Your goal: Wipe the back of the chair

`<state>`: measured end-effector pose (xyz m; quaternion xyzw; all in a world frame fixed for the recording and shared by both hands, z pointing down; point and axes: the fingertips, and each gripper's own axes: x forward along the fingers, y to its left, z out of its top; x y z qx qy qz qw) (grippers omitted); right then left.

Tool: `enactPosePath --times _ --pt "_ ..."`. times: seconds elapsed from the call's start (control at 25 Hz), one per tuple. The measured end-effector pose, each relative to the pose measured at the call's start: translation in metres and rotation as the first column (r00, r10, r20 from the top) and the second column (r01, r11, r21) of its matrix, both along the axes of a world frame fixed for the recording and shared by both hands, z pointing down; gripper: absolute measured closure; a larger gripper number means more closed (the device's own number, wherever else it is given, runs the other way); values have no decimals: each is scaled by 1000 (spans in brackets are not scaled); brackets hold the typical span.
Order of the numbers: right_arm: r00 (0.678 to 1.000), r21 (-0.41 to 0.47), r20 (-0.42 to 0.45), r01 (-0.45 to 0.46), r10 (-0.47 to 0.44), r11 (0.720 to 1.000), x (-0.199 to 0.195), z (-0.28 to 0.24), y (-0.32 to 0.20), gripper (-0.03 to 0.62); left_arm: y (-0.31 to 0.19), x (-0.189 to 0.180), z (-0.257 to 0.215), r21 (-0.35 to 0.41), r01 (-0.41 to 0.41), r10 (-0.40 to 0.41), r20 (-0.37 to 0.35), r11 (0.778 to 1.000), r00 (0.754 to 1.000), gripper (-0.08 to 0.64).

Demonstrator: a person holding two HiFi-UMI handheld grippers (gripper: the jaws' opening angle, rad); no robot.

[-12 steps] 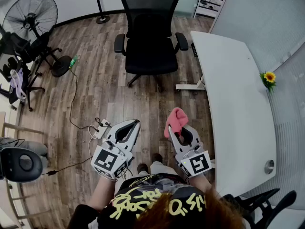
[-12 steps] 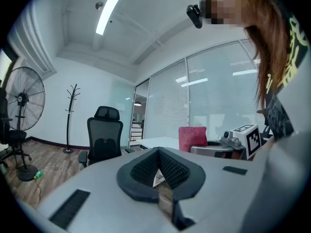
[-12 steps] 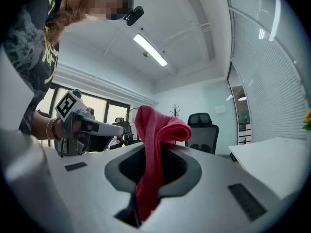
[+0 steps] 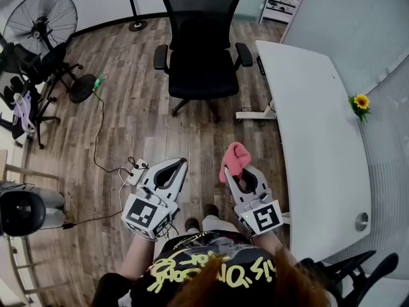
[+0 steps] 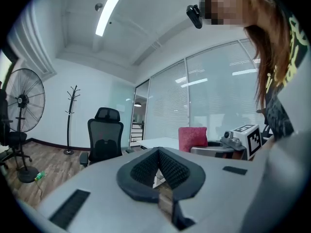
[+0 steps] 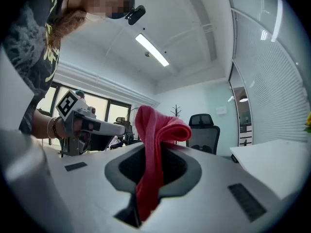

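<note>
Chair (image 4: 199,56) stands well ahead of me on the wood floor (image 4: 128,126), with its seat turned my way, near the end of the white desk (image 4: 319,107); its mesh back (image 4: 199,2) is the far part, so no wiping has begun.

My right gripper (image 4: 236,174) has its jaws squeezed on a pink cloth (image 6: 156,144); a folded bump pokes out past the tips and the rest hangs down between the jaws. My left gripper (image 4: 183,164) has its jaws together with nothing in them.

I think the cloth is soft, light and floppy; it will bend any way I push it, so the bump out front is the part to press on the mesh; the grip near the middle looks firm enough to rub with.

I think the chair is heavy but will roll and spin if I push, since it seems to sit on wheels; the mesh will likely give a little. I would steady it with the left gripper at an armrest (image 4: 160,56) or the hard edge of the back; I would not grab the mesh.
</note>
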<state>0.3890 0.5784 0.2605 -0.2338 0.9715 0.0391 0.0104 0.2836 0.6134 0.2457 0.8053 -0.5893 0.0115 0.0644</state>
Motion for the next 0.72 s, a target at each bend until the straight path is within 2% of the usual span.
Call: enactPosePath --times 0.72 --pt "999 -41 0 -32 32 999 -2 11 35 531 37 -14 8 -25 -4 4 3 1000 1000 566"
